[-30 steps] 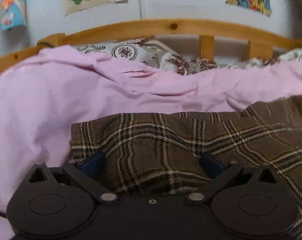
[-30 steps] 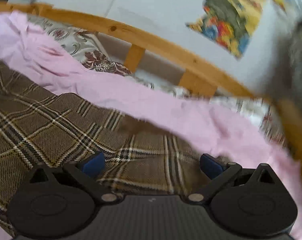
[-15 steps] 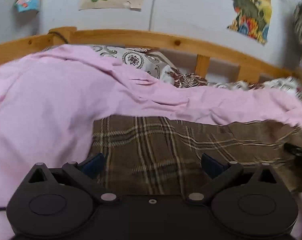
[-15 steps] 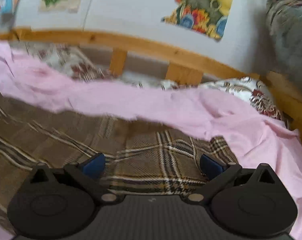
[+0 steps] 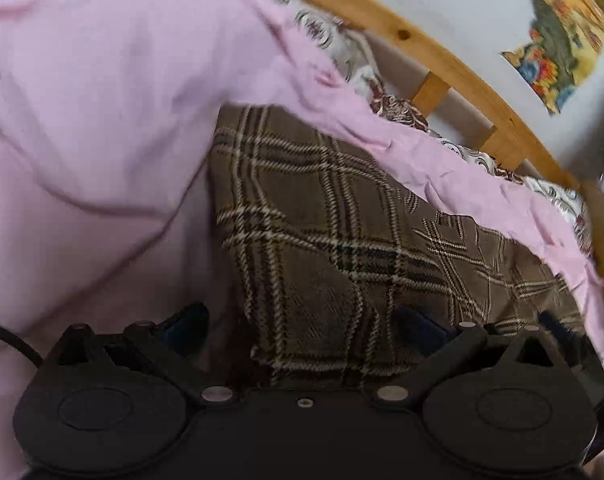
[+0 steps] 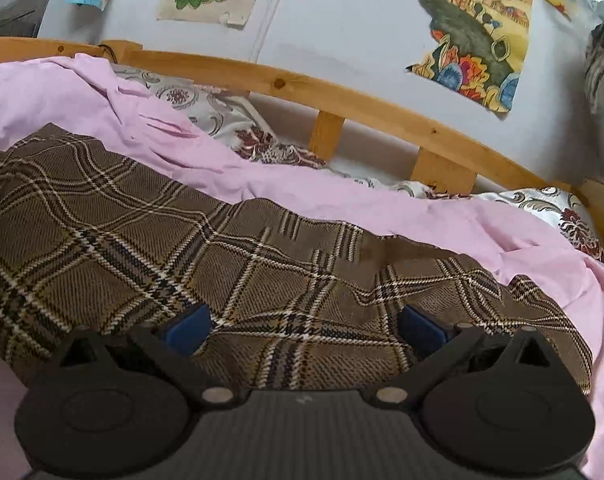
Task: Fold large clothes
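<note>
Each black tool (image 5: 302, 326) (image 6: 304, 326) carries blue pads (image 6: 188, 326) and silver screws (image 6: 390, 393).

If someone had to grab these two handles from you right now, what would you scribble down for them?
Left gripper: open, jaws wide, at the left edge of the brown plaid garment, gripping nothing.
Right gripper: open too, over the garment's right part.
The garment lies spread on the pink sheet of the bed, by the wooden rail.
Done: looks laid out fairly flat; whether any fold has been made, I cannot tell.
Left: probably pinch both near corners and fold it over.
</note>
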Tool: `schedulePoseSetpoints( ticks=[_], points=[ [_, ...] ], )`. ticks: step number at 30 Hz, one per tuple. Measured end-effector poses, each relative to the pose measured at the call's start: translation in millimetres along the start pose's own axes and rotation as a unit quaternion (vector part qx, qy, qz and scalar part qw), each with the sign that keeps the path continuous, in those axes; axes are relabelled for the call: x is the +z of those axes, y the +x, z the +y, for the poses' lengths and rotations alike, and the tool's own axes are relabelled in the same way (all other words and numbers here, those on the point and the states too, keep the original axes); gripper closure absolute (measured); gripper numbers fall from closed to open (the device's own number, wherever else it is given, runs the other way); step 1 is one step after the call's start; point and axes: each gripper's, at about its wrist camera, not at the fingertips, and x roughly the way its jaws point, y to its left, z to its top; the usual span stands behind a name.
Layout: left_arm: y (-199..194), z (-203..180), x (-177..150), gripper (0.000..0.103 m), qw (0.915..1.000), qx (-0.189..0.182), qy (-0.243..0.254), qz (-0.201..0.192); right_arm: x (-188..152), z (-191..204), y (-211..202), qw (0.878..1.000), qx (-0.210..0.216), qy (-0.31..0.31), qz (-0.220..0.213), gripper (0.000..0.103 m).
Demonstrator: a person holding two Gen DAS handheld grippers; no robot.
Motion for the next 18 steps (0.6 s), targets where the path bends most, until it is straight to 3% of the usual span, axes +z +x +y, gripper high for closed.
schedulePoseSetpoints(
  ticks=[3,5,7,8,12,15,18],
  points=[
    [6.1,-0.1,4.3,0.001,0.9998,-0.009,-0.003,0.016,0.1,0.4,-0.5,1.000,0.002,0.002,0.000,0.000],
    [8.8,-3.7,8.6,0.008,0.9995,-0.006,-0.009,0.031,-0.1,-1.5,-0.1,1.000,0.005,0.005,0.003,0.000],
    [10.6,-9.7,14.1,0.042,0.9977,-0.018,-0.025,0.060,0.2,-3.1,0.5,1.000,0.005,0.005,0.002,0.000],
    [9.9,-14.1,17.3,0.045,0.9972,-0.015,-0.032,0.066,0.1,-2.8,0.6,1.000,0.004,0.004,0.002,0.000],
    [2.0,-47.7,27.4,0.089,0.9981,0.011,0.026,0.055,0.7,-3.1,2.7,1.000,0.002,0.003,0.003,0.000],
    [-11.4,-75.3,35.7,0.096,0.9974,-0.003,0.068,0.024,2.9,-6.9,2.6,1.000,0.009,0.007,0.006,0.000],
    [-25.3,-112.4,51.6,0.096,0.9924,-0.056,0.110,-0.003,7.6,-16.7,1.1,1.000,0.023,0.016,0.012,0.000]
  ],
)
